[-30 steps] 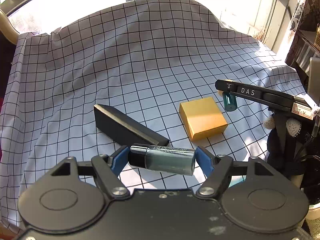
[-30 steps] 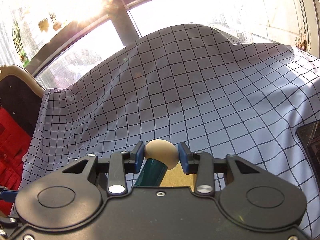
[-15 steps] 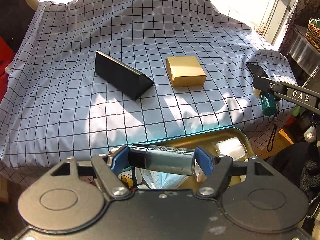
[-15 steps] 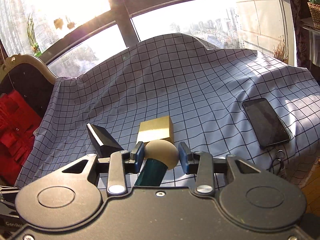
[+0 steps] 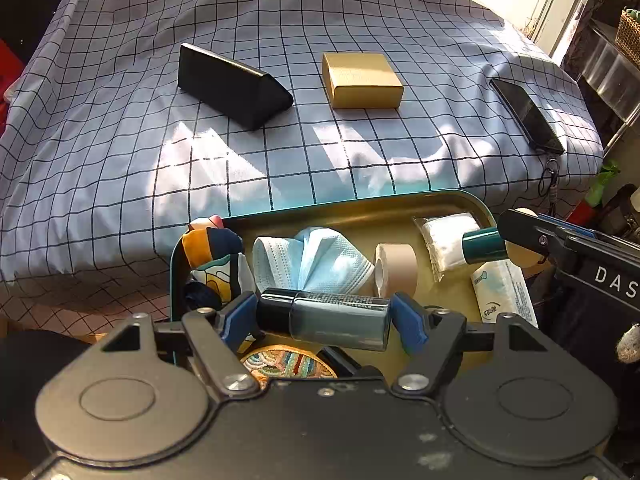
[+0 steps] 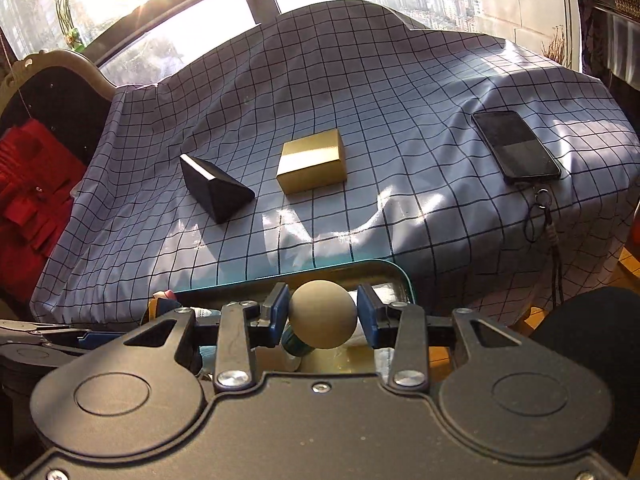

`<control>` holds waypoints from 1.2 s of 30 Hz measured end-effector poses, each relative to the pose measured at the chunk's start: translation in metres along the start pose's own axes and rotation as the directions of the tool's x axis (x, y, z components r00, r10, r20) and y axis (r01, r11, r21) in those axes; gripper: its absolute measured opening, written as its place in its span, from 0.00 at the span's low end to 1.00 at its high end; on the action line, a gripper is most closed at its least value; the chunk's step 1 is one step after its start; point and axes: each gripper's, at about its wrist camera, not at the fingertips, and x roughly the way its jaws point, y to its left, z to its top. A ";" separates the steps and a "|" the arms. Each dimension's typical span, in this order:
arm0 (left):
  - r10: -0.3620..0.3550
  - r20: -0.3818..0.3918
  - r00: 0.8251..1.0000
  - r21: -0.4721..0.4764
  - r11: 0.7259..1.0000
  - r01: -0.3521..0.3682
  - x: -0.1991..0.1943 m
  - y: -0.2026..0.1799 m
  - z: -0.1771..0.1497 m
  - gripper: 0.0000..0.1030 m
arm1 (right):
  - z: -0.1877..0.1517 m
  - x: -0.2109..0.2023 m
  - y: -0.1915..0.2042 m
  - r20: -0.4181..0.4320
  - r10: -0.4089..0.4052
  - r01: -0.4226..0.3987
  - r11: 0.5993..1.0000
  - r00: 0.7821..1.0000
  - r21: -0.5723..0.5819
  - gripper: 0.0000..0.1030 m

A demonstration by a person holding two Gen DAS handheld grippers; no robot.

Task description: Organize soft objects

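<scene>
Left wrist view: left hand-held gripper [image 5: 323,317] clamps a grey bottle [image 5: 334,318], right hand-held gripper [image 5: 510,240] grips a teal bottle [image 5: 482,246], both over the lower-frame tray [image 5: 360,216] of soft items, neither yet released.

The left claw's [image 5: 324,316] housing is covering the near part of the tray [image 5: 400,200], and only the top arc of a striped coaster [image 5: 286,364] is showing above it. The bottle [image 5: 332,316] is hiding the lower edge of the mask [image 5: 308,260] and part of the tape roll [image 5: 396,270]. The print on the tissue pack [image 5: 504,292] is too small to read. In the right wrist view, the ball cap [image 6: 323,314] and claw [image 6: 323,312] are blocking nearly all of the tray's contents; the green bottle's [image 6: 294,346] body is mostly hiding beneath the cap. The phone's [image 6: 516,146] strap end is too small to make out.
</scene>
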 end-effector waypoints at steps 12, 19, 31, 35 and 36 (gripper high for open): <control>0.015 0.004 1.000 -0.027 1.000 -0.014 0.006 0.008 0.004 0.81 | 0.000 0.005 0.014 0.001 -0.003 0.003 0.999 1.000 -0.046 0.40; 0.017 0.026 1.000 -0.027 1.000 -0.017 0.001 0.008 0.002 0.86 | -0.001 0.002 0.016 0.004 -0.011 0.011 0.998 1.000 -0.061 0.51; 0.042 0.085 0.996 -0.100 0.994 -0.033 -0.016 0.013 -0.007 0.94 | 0.001 -0.005 0.021 0.028 -0.016 0.018 0.998 0.999 -0.064 0.68; 0.037 0.077 0.996 -0.145 0.989 -0.025 -0.018 0.016 -0.013 0.96 | 0.001 -0.006 0.022 0.022 -0.024 0.026 0.998 0.999 -0.063 0.70; 0.037 0.075 0.996 -0.157 0.987 -0.025 -0.018 0.017 -0.014 0.96 | 0.001 -0.006 0.023 0.014 -0.034 0.034 0.997 0.999 -0.069 0.70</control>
